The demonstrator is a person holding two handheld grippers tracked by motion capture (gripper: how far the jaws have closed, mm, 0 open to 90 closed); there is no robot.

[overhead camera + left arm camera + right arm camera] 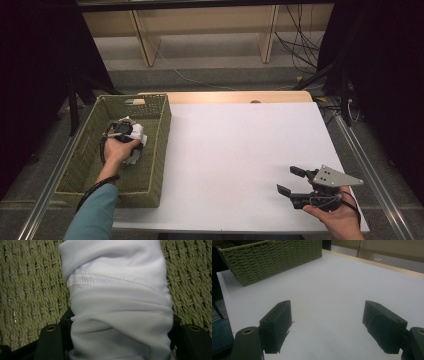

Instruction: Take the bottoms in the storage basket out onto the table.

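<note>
A white cloth (pixel 117 305) with a stitched hem lies bunched inside the green woven basket (pixel 150 107) at the table's left. My left gripper (pixel 131 142) reaches down into the basket, and its black jaws press on both sides of the cloth (pixel 136 145). The basket's woven floor (pixel 27 290) shows behind the cloth. Near the table's front right edge, my right gripper (pixel 290 181) rests over the white surface with its jaws wide apart and nothing between them. Its black fingers (pixel 278 323) frame bare tabletop in the right gripper view.
The white table top (pixel 240 145) has a wooden strip along its far edge (pixel 235 96). The basket (pixel 272 257) stands far left of the right gripper. Shelving legs and cables lie on the floor beyond the table.
</note>
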